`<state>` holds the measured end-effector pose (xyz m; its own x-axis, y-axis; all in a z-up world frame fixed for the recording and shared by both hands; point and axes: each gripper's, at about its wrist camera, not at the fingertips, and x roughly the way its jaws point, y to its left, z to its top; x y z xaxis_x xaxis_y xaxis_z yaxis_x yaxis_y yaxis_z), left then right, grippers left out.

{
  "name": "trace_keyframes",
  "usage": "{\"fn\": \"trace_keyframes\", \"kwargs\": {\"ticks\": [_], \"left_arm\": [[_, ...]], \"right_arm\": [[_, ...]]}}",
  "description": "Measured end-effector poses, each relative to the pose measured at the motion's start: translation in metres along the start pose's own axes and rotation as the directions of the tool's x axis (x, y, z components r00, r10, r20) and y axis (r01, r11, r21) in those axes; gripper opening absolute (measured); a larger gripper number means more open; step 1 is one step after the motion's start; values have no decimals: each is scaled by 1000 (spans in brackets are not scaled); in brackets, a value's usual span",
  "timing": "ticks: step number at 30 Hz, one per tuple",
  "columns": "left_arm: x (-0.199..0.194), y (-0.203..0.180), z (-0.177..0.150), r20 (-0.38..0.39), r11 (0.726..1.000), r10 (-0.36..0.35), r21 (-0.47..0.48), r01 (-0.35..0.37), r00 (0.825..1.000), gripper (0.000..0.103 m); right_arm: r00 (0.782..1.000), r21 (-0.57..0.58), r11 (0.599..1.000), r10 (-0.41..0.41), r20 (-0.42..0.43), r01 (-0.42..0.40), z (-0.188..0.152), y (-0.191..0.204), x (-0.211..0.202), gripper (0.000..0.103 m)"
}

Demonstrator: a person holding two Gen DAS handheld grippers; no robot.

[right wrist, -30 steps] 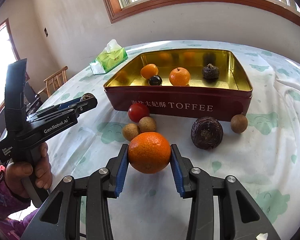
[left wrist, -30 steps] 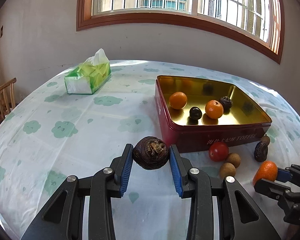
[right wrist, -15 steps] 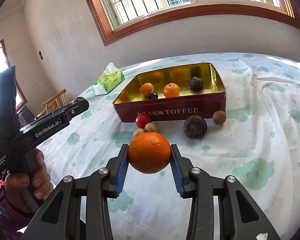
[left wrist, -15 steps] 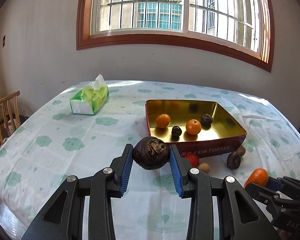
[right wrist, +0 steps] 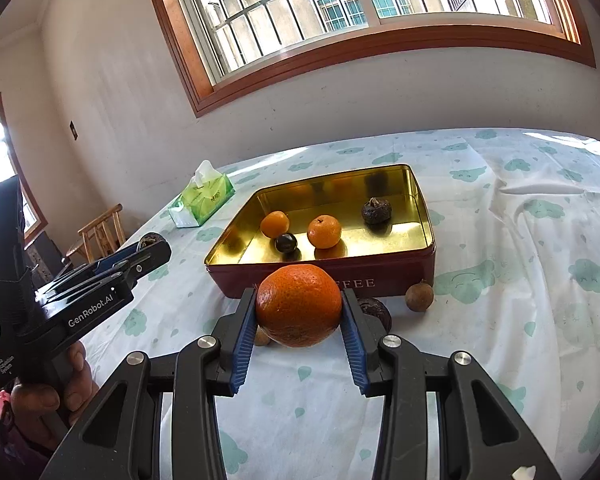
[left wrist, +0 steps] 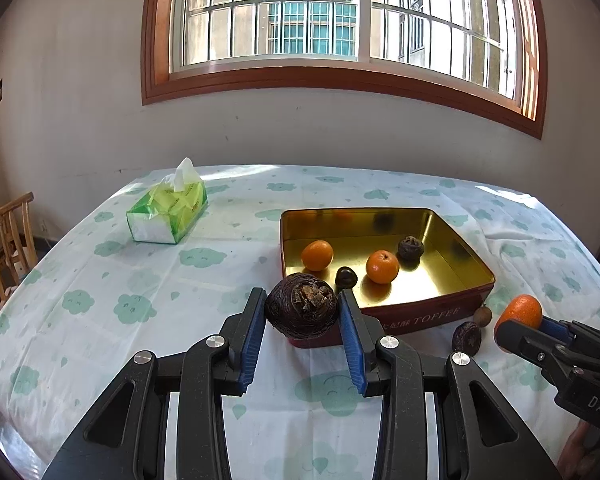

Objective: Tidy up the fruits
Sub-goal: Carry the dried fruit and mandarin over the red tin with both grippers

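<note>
My left gripper (left wrist: 302,312) is shut on a dark brown wrinkled fruit (left wrist: 302,311), held in the air just in front of the tin's near left corner. My right gripper (right wrist: 299,312) is shut on an orange (right wrist: 299,305), lifted before the red toffee tin (right wrist: 396,282). The tin's gold inside (left wrist: 440,272) holds two oranges (left wrist: 382,267), a small dark fruit (left wrist: 346,278) and a wrinkled brown fruit (left wrist: 411,248). Loose on the cloth by the tin lie a dark wrinkled fruit (left wrist: 466,338) and a small tan fruit (right wrist: 419,297).
A green tissue box (left wrist: 168,212) stands at the table's far left. A wooden chair (left wrist: 8,240) is beyond the left edge. The cloud-print tablecloth (right wrist: 540,280) has a fold on the right. A hand (right wrist: 52,396) holds the left gripper's handle.
Both grippers rose with their fruits, so the tin and table now look farther and lower. The tomato by the tin is now hidden behind the held fruits.
</note>
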<state>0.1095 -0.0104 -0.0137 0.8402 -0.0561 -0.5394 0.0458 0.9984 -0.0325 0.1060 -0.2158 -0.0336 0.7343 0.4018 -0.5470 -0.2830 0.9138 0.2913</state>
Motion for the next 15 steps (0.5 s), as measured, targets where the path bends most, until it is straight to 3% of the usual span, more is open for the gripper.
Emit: {"fn": "trace_keyframes", "kwargs": {"ticks": [15], "left_arm": [[40, -4, 13, -30, 1000, 3, 7, -3, 1000, 38]], "right_arm": [[1000, 10, 1000, -7, 18, 7, 21, -14, 30, 37]]}}
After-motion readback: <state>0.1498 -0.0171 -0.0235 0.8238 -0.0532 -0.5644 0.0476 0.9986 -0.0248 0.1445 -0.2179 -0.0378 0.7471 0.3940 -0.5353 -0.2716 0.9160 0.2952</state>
